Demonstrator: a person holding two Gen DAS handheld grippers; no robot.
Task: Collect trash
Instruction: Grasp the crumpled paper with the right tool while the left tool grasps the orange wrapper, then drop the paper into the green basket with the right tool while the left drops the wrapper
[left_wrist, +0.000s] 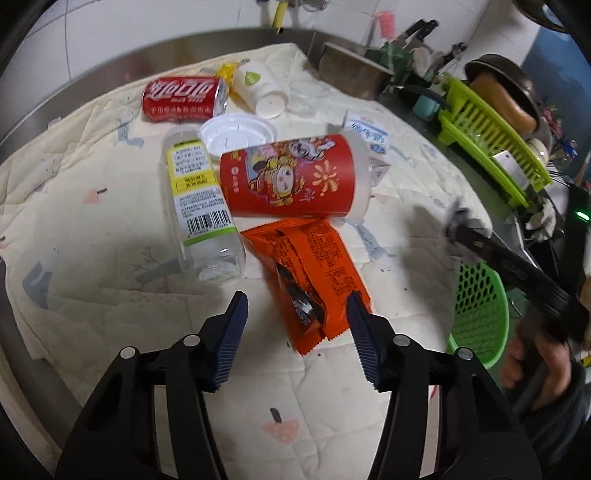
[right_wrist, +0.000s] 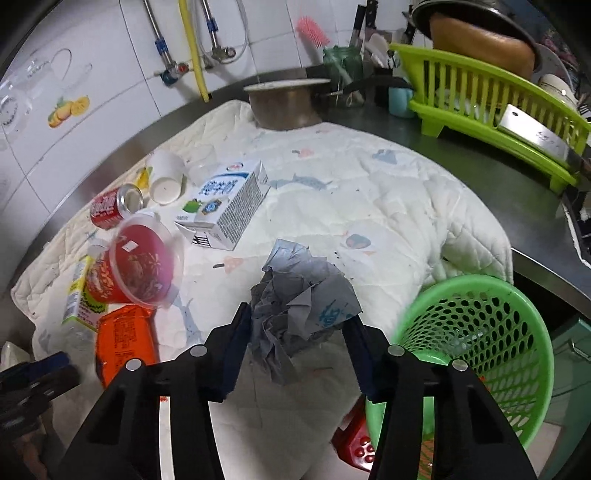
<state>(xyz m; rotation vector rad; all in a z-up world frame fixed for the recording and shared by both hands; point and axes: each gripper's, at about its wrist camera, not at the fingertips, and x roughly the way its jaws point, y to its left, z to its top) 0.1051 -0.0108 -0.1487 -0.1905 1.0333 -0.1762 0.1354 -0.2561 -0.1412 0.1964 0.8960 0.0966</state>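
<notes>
My right gripper (right_wrist: 295, 325) is shut on a crumpled grey paper wad (right_wrist: 299, 299), held above the cloth, left of the green mesh basket (right_wrist: 476, 347). My left gripper (left_wrist: 295, 310) is open over the orange snack wrapper (left_wrist: 314, 266), its fingers on either side of the wrapper's near end. Beyond it lie a red printed cup (left_wrist: 291, 177), a clear plastic bottle (left_wrist: 199, 199), a red cola can (left_wrist: 184, 98), a white lid (left_wrist: 236, 133), a white paper cup (left_wrist: 258, 88) and a milk carton (right_wrist: 229, 206). The right gripper (left_wrist: 461, 225) shows blurred in the left view.
A quilted cream cloth (right_wrist: 369, 206) covers the steel counter. A metal pot (right_wrist: 284, 103) stands at the back. A green dish rack (right_wrist: 491, 110) with a cleaver and bowls is at the right. The basket (left_wrist: 480, 306) sits off the counter's right edge.
</notes>
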